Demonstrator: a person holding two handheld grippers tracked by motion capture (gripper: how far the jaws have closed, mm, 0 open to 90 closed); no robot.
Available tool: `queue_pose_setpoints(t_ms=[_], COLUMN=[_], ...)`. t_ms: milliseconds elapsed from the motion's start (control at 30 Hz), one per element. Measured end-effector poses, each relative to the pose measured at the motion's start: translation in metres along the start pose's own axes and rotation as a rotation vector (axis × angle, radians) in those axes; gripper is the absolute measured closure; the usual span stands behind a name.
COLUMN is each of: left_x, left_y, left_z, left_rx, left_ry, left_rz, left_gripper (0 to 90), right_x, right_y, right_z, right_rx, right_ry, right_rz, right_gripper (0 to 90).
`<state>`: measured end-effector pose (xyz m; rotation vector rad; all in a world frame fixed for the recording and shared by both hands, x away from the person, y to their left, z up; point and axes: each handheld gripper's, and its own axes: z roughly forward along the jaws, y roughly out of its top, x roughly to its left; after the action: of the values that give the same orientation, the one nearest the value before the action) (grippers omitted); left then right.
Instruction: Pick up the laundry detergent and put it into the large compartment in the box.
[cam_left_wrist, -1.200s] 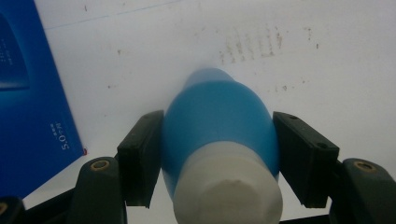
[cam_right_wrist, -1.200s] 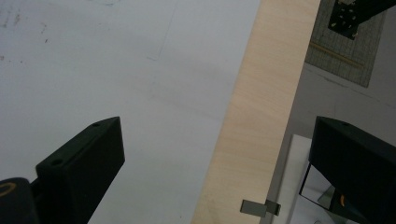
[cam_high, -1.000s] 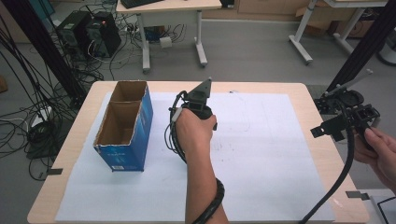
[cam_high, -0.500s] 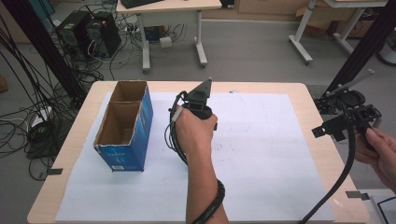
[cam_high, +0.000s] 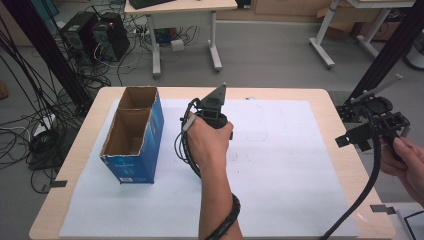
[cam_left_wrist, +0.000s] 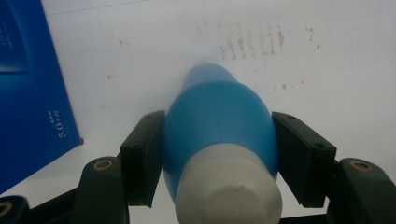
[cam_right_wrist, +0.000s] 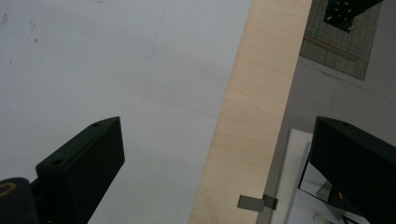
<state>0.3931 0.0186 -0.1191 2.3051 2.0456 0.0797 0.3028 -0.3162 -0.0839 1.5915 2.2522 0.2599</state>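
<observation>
Left gripper (cam_left_wrist: 219, 154) clamps a smooth, rounded blue bottle (cam_left_wrist: 219, 121) with a white cap. Right gripper (cam_right_wrist: 219, 163) gapes, matte black jaws apart over pale wood.

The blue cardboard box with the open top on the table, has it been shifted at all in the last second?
No. The blue cardboard box sits in the same place against the wooden table's left edge, beside the left gripper.
</observation>
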Motion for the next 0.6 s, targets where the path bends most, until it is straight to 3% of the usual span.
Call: queue_pose_setpoints(t_ms=[300, 467, 600], left_x=[0.001, 0.003, 0.012], left_y=[-0.004, -0.008, -0.013], left_z=[-0.015, -0.036, -0.060], left_rx=[-0.008, -0.027, -0.045], left_ry=[-0.016, -0.004, 0.001], left_rz=[0.011, 0.012, 0.002], left_gripper=[38.3, 38.3, 38.3], right_x=[0.000, 0.000, 0.000], right_y=[0.001, 0.003, 0.005], right_z=[0.000, -0.001, -0.004], right_rx=[0.008, 0.017, 0.025], right_ry=[-0.007, -0.010, -0.011], right_rz=[0.013, 0.014, 0.012], right_gripper=[3.5, 3.5, 3.5])
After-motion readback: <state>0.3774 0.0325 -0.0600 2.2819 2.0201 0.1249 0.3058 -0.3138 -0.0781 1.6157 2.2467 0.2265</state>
